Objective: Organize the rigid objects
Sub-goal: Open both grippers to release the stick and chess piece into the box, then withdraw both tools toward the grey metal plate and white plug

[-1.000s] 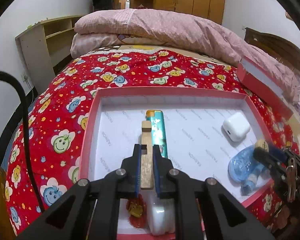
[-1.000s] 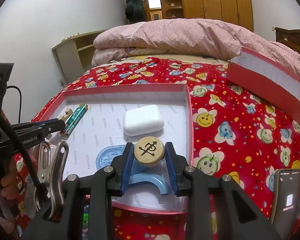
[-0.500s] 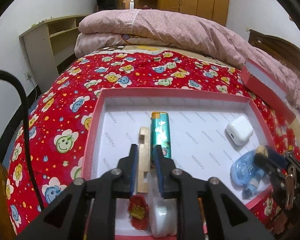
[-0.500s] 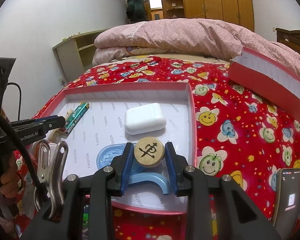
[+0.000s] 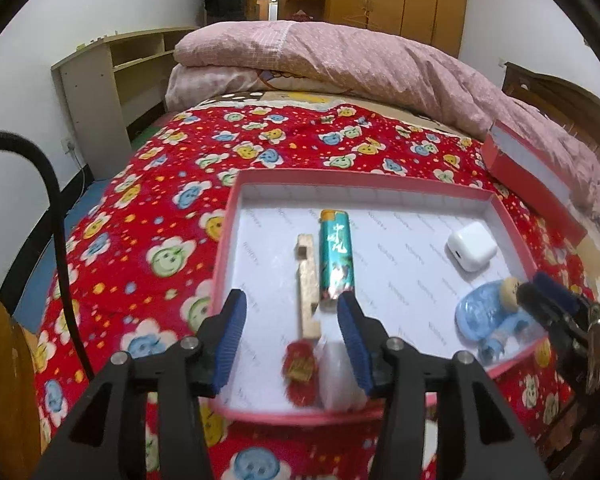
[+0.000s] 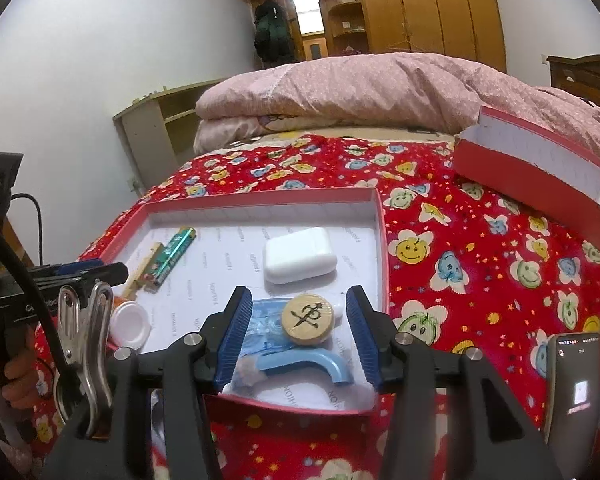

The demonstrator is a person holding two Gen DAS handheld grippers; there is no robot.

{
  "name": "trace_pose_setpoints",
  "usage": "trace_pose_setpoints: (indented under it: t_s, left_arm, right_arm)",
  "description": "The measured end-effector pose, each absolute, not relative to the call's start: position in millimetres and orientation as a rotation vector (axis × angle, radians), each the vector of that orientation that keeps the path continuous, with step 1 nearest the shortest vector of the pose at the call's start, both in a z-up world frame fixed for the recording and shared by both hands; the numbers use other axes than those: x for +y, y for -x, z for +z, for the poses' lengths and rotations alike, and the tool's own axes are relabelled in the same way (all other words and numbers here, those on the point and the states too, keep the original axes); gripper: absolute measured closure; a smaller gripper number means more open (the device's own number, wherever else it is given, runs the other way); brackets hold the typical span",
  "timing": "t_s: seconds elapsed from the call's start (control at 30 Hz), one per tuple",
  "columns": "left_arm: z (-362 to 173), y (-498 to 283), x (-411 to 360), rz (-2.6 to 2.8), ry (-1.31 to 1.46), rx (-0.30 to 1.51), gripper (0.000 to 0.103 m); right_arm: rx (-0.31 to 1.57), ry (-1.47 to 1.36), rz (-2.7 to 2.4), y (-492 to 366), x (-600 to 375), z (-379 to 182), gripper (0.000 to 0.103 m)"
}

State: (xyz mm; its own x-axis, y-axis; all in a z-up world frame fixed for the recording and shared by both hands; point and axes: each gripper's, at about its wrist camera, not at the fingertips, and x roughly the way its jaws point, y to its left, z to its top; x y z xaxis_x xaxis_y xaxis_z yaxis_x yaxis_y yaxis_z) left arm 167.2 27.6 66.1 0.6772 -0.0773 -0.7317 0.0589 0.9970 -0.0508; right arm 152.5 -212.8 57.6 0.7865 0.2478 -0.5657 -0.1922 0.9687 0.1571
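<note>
The wooden piece (image 5: 307, 286) lies flat inside the red box (image 5: 340, 178), low in the left wrist frame, just beside the green lighter (image 5: 336, 258). The left gripper (image 5: 292, 340) stands around its near end with jaws opening and both pads clear of it, so it looks released.

In the right wrist view the round wooden token (image 6: 307, 320) rests on the blue tape dispenser (image 6: 292, 354), lower centre of the frame. The right gripper (image 6: 296, 338) is also opening, the token between its pads but untouched.

Also in the box are the white earbud case (image 6: 300, 260) at centre and a small white jar (image 6: 129, 323) at lower left.

Judging from this, most items are already placed. A phone (image 6: 574, 380) lies on the bedspread at lower right, and the box lid (image 6: 540, 172) at upper right is still off.
</note>
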Motion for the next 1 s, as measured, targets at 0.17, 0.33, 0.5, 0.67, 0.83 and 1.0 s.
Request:
trace_pose_setpoints:
  t_s: [0.17, 0.33, 0.5, 0.67, 0.83, 1.0]
  left_arm:
    - [72, -145, 35, -0.079, 0.032, 0.823, 0.049]
    - [75, -121, 38, -0.083, 0.024, 0.829, 0.047]
    - [69, -94, 37, -0.095, 0.024, 0.853, 0.047]
    - [60, -73, 34, -0.117, 0.03, 0.886, 0.047]
    - [47, -58, 25, -0.143, 0.0, 0.913, 0.044]
    - [34, -52, 21, -0.143, -0.035, 0.933, 0.042]
  right_arm:
    - [0.616, -0.078, 0.262, -138, -208, 65, 0.053]
    - [0.631, -0.073, 0.285, -120, -206, 67, 0.053]
    - [0.648, -0.06, 0.3, -98, -204, 65, 0.053]
    - [0.658, -0.039, 0.331, -78, -198, 63, 0.053]
    - [0.67, -0.02, 0.368, -65, -188, 60, 0.053]
    - [0.685, -0.011, 0.387, -57, -181, 57, 0.053]
